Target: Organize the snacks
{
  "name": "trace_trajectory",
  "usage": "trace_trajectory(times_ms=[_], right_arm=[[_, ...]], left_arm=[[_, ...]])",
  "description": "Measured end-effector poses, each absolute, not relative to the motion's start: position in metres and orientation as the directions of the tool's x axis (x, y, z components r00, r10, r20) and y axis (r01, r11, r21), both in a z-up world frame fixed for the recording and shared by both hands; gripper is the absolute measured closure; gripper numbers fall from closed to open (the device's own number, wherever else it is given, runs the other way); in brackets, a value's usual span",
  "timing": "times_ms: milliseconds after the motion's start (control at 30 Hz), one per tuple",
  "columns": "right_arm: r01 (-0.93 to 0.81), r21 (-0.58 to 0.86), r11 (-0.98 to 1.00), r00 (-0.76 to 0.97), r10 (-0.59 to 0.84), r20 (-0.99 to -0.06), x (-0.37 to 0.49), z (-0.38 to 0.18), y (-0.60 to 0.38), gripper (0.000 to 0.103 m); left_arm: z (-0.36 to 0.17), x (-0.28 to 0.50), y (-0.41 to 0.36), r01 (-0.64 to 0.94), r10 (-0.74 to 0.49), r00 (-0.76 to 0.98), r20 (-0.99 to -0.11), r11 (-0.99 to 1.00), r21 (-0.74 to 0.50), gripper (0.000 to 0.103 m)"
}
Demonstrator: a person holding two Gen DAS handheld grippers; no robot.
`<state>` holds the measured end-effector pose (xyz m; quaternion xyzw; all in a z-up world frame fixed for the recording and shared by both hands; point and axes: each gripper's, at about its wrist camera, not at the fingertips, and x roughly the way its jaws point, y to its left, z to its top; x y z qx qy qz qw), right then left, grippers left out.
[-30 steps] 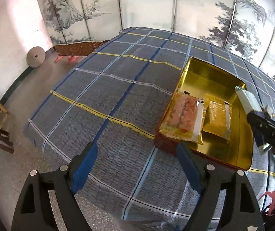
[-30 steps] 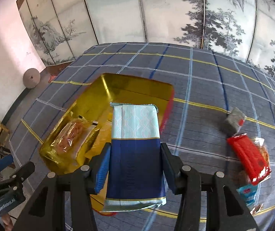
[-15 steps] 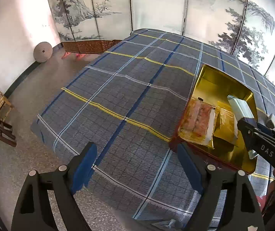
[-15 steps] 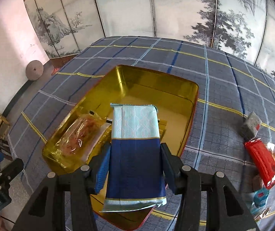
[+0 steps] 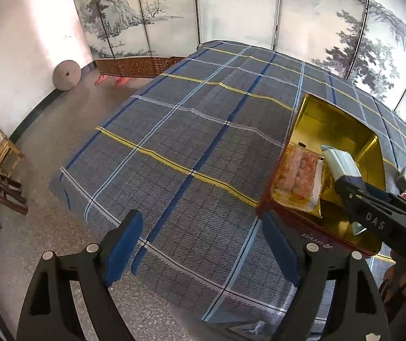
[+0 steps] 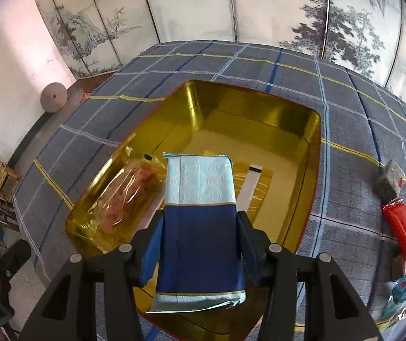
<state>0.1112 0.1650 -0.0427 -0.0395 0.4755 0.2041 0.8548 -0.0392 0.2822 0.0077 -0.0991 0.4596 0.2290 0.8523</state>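
Two-toned snack packet (image 6: 200, 221), pale blue over navy, gold-trimmed.

Both views are taken from just behind a pair of gripper fingers and are tilted down at a table covered with a checked cloth (image 5: 191, 130).

The left wrist view is set at the near left corner of the table. The bare cloth is seen ahead, and the gold tin (image 5: 370, 153) is seen far to the right.

The right wrist view is held close above the same gold tin (image 6: 314, 153), which fills the middle of the picture.

The tin, the cloth, the painted screen (image 5: 231, 8) and the round stone (image 5: 67, 75) by the wall are shared by both views.
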Motion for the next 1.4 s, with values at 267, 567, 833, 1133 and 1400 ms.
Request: trace_trajectory(times_ms=[267, 567, 833, 1133, 1400], right_arm=[[-0.413, 0.114, 0.903, 0.458, 0.315, -0.831, 0.109, -0.045, 0.167, 0.049], [-0.447, 0.109, 0.888, 0.547, 0.367, -0.752, 0.093, -0.004, 0.131, 0.044], [-0.287, 0.055, 0.956, 0.667, 0.241, -0.705, 0.11, 0.024, 0.012, 0.044], [-0.038, -0.06, 0.997, 0.648, -0.021, -0.761, 0.145, -0.013, -0.132, 0.044], [-0.1, -0.066, 0.993, 0.592, 0.006, -0.806, 0.14, -0.057, -0.148, 0.044]], left_arm=[[0.006, -0.036, 0.277, -0.471, 0.289, 0.473, -0.833, 0.881, 0.039, 0.02], [0.014, -0.03, 0.26, -0.435, 0.273, 0.498, -0.823, 0.9, 0.035, 0.02], [0.016, -0.017, 0.231, -0.377, 0.244, 0.514, -0.822, 0.925, 0.039, 0.02], [0.018, -0.001, 0.198, -0.315, 0.225, 0.522, -0.822, 0.947, 0.059, 0.02], [0.016, 0.013, 0.172, -0.267, 0.209, 0.518, -0.83, 0.961, 0.075, 0.02]])
